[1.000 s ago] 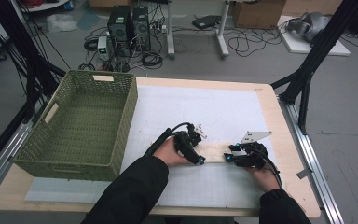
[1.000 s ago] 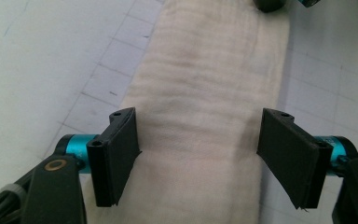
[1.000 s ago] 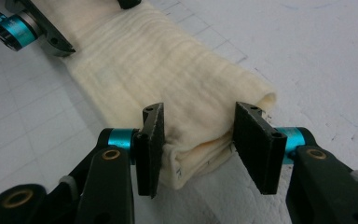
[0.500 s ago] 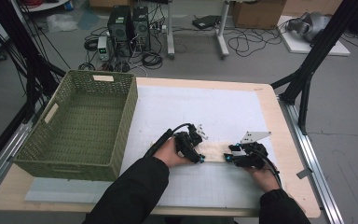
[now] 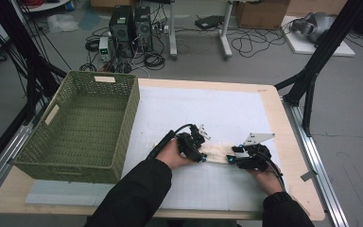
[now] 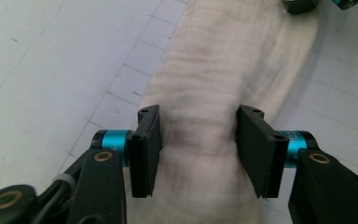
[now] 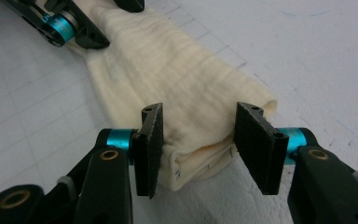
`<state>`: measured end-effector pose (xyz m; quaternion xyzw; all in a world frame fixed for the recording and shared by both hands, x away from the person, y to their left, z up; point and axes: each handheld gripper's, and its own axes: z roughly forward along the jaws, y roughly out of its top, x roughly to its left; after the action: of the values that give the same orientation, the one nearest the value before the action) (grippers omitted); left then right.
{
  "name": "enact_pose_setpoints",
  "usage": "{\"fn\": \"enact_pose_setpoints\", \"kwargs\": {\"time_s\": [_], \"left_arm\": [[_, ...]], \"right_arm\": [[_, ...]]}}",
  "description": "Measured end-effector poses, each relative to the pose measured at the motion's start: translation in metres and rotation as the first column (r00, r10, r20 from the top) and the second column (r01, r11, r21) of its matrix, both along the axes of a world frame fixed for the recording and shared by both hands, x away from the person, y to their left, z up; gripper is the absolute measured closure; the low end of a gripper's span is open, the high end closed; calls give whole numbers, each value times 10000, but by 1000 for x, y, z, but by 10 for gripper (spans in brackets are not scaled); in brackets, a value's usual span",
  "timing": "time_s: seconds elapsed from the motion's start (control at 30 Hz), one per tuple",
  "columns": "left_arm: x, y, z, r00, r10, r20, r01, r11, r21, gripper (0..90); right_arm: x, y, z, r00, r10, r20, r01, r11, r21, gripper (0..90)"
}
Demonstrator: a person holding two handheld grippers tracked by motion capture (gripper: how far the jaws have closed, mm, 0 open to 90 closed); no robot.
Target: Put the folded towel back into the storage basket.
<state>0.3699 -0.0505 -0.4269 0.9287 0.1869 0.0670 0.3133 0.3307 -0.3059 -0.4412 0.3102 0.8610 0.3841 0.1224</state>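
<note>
1 cream folded cloth (image 5: 216,152) lies on the white mat (image 5: 227,113) between my 2 grippers. My left gripper (image 6: 198,140) has just been closing, jaws pressing the cloth's sides. My right gripper (image 7: 198,140) clamps its other end. 1 green basket (image 5: 82,123) sits left.

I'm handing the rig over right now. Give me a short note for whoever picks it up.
Left gripper: jaws have just been closing around one end of the folded cream cloth, which is between them.
Right gripper: jaws on either side of the cloth's other, folded end.
The cloth lies flat on the white mat; the green basket sits to the left.
Done: both ends are lined up.
Left: probably lift the cloth into the basket.
</note>
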Motion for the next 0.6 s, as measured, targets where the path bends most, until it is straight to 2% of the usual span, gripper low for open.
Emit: {"fn": "enact_pose_setpoints", "kwargs": {"time_s": [0.1, 0.3, 0.37, 0.43, 0.53, 0.57, 0.6], "left_arm": [[0, 0, 0, 10000, 9, 29, -9, 10000, 14, 591], [0, 0, 0, 9999, 118, -99, -119, 9999, -17, 587], [2, 1, 0, 9994, 6, -339, -10, 9999, -127, 547], [2, 3, 3, 9983, -123, -578, 108, 9996, -247, 453], [3, 9, 11, 9993, 142, -351, -161, 9983, -560, 391], [4, 9, 12, 9993, 182, -331, -201, 9981, -583, 368], [5, 9, 14, 9995, 95, -286, -106, 9992, -383, 363]], "right_arm": [[0, 0, 0, 10000, -10, -37, 11, 9999, 112, 517], [1, 1, -1, 9999, -34, -169, 37, 9999, 149, 523], [1, 1, -2, 9999, -6, -138, 7, 9999, 106, 529], [1, 2, -2, 9999, 2, -125, -2, 10000, 7, 533], [2, 1, -3, 10000, -4, -95, 5, 10000, 70, 533], [2, 1, -3, 9999, -9, -110, 10, 10000, 73, 533], [2, 1, -3, 9999, 11, -101, -10, 10000, 87, 533]]}}
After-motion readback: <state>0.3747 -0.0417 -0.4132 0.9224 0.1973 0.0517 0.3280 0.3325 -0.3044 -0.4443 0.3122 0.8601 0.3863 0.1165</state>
